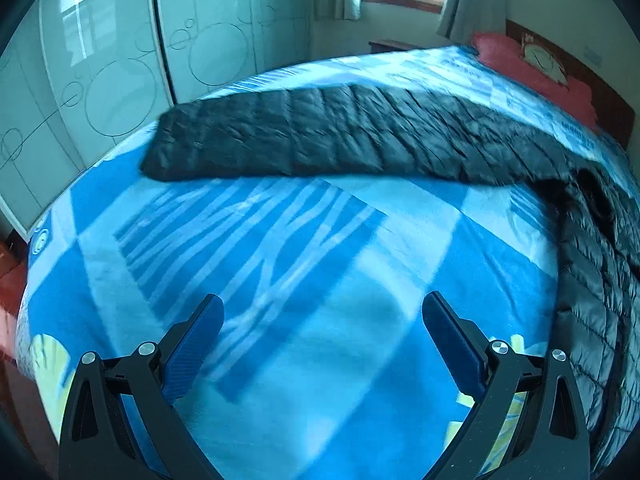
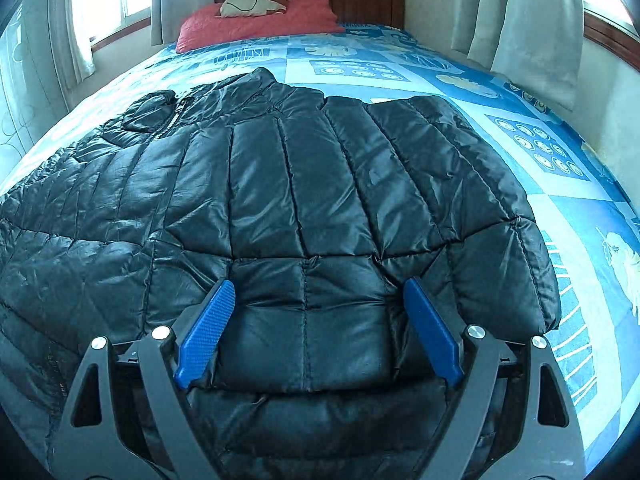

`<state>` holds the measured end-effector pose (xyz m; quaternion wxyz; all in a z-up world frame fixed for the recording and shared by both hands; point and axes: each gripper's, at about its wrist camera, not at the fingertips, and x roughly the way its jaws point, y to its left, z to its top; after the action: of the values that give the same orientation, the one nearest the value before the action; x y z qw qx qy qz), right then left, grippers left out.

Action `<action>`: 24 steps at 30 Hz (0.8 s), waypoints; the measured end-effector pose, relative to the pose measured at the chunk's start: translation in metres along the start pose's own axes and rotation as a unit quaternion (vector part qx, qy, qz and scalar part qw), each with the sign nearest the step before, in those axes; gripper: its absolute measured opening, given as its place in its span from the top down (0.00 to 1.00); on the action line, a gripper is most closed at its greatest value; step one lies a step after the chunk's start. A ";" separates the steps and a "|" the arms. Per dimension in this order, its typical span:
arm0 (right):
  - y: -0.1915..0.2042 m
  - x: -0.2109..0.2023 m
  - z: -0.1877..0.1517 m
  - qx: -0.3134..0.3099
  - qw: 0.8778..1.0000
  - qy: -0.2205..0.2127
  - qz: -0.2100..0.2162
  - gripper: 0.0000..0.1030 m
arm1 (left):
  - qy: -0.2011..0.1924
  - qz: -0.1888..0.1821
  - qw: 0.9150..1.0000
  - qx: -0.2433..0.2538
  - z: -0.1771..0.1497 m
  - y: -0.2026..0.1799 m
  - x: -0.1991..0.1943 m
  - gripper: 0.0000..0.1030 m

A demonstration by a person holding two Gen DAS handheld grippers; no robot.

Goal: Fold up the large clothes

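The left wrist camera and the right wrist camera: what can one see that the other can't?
Only the left wrist view shows the glossy white wardrobe doors with circle patterns and one long sleeve of the jacket stretched out across the bed, with the left gripper open over bare blanket.

Only the right wrist view shows the jacket's zipper and collar, and the right gripper open with its blue fingers set either side of a puffy panel.

Both show the black quilted puffer jacket, the blue patterned blanket and the red pillow.
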<state>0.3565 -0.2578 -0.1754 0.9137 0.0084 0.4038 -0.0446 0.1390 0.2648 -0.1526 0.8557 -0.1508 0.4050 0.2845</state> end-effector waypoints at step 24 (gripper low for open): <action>-0.001 -0.001 0.000 -0.001 1.000 -0.001 -0.001 0.16 | -0.036 -0.110 0.960 -0.256 0.080 0.154 0.063 0.34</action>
<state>0.3560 -0.2587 -0.1751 0.9142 0.0074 0.4026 -0.0449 0.1260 0.4491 -0.1557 0.8288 -0.3979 0.2683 0.2876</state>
